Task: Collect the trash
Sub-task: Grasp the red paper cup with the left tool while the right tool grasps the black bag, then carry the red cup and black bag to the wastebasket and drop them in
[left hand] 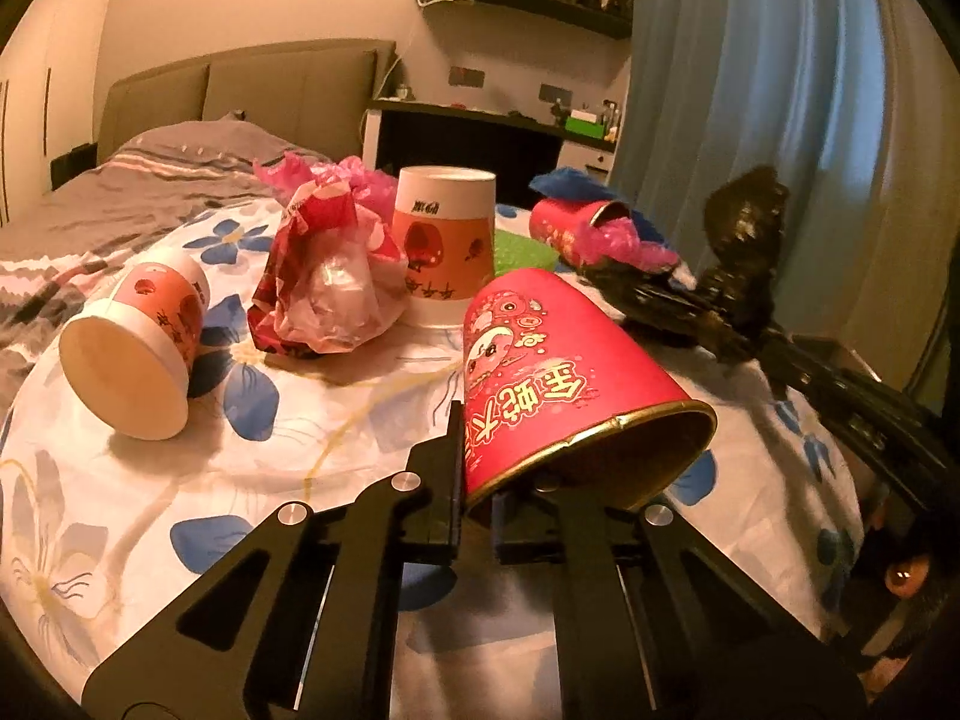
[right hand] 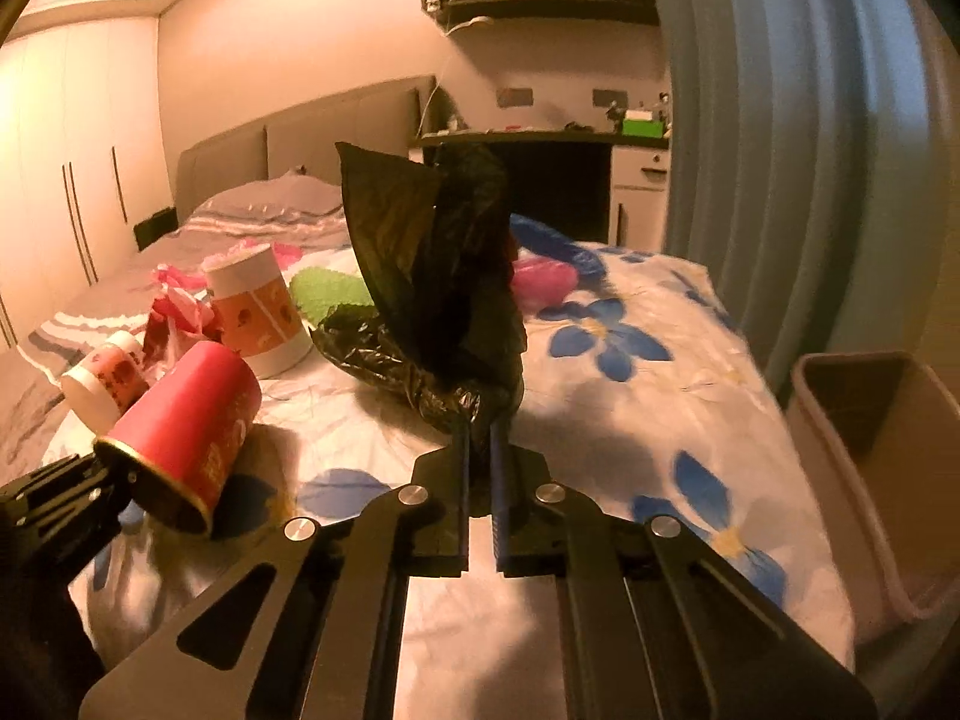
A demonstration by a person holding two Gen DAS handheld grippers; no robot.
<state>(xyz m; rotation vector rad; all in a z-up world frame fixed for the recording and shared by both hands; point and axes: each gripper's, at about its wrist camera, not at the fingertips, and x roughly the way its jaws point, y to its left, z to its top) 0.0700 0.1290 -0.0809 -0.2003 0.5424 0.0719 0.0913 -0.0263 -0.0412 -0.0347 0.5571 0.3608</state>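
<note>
Inventory, taken left to right with the upright white-and-orange cup as my landmark.

- White-and-orange cups: two. One lies on its side left of the landmark, mouth towards my left wrist camera; the other is the landmark itself, standing mouth down.
- Crumpled red-and-pink wrapper: one wad, touching the landmark's left side.
- Red cups: two. One sits in front of the landmark, tilted, long axis running away from me, gold rim nearest. My left gripper is pressed together on its rim wall. The second lies right of the landmark, on its side, stuffed with pink plastic.
- Green scrap: one, just right of the landmark.
- Black trash bag: one, right of the landmark, its bunched neck pinched in my right gripper, a flap standing up above the jaws.
- Bin: one, far right of the landmark, off the floral bedspread, mouth open.

Judgement: the coming move turns on cup-to-bag. The held cup lies to the left of the bag neck, so the left gripper carries it rightward; I cannot see an open bag mouth yet.
</note>
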